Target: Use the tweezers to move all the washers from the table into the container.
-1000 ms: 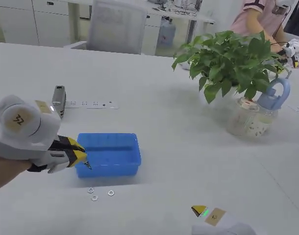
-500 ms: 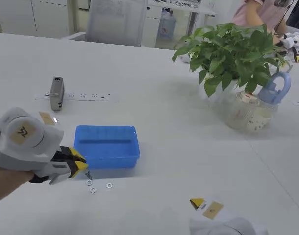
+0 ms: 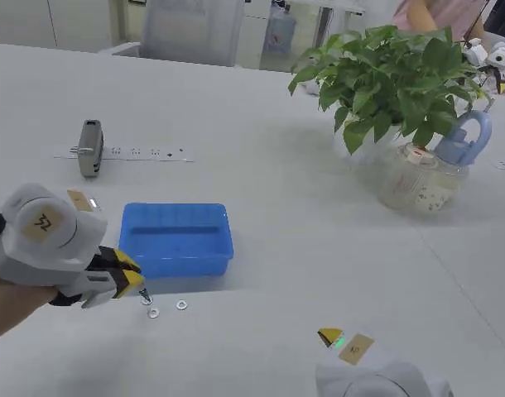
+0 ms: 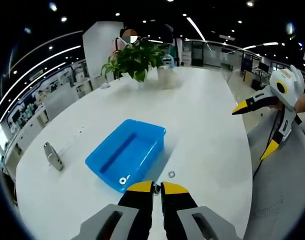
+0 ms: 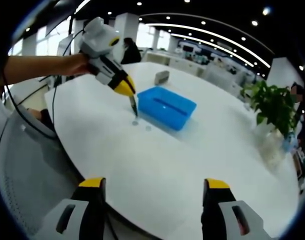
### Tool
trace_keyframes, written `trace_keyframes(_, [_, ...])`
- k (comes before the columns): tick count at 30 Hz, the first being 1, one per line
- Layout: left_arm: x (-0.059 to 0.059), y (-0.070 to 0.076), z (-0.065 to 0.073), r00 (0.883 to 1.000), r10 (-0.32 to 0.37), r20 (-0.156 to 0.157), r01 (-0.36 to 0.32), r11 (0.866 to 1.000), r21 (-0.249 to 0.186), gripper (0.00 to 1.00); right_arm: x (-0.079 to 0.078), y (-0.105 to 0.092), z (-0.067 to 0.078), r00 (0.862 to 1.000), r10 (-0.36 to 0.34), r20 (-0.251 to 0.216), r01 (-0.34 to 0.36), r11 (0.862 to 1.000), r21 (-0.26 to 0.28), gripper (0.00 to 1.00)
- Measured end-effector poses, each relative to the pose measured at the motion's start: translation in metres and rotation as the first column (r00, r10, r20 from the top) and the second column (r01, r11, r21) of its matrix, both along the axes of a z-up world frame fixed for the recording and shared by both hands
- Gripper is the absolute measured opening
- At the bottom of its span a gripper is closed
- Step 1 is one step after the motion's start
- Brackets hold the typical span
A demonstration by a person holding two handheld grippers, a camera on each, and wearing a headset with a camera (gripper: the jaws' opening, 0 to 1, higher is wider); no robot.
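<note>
Left gripper (image 3: 127, 282) pinches narrow on the tweezers (image 3: 143, 295), whose tip points down at the table (image 3: 277, 248) just in front of the blue container (image 3: 176, 260). Two washers (image 3: 153, 313) lie on the table beside the tip, close to the container's near wall; whether a third sits at the tip is too small to tell. Inside the container a plain blue floor shows. Right gripper (image 5: 153, 187) stands wide, well apart from them. Farther right, a glass jar (image 3: 418, 194) holds a leafy plant (image 3: 385, 78).
</note>
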State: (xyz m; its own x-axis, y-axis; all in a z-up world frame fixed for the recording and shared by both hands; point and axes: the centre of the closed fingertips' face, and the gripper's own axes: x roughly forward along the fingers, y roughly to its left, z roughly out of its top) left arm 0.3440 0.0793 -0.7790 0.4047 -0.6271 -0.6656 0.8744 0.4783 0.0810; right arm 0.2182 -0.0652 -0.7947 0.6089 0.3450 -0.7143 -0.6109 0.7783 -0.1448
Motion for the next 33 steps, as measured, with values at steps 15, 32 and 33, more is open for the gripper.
trace_keyframes(15, [0.001,0.003,-0.008,1.0,-0.008,-0.008,0.008,1.0,0.014,0.02,0.0,-0.002,-0.002,1.0,-0.002,-0.002,0.002,1.0,-0.015,0.76])
trace_keyframes(32, [-0.002,0.002,0.0,1.0,-0.025,-0.001,0.025,0.999,0.039,0.01,-0.001,-0.002,-0.003,1.0,0.0,-0.005,-0.001,1.0,-0.027,0.74])
trace_keyframes(33, [-0.002,0.001,0.002,1.0,-0.027,0.004,0.027,0.999,0.04,0.01,0.0,-0.002,-0.002,1.0,0.001,-0.003,-0.001,1.0,-0.026,0.74])
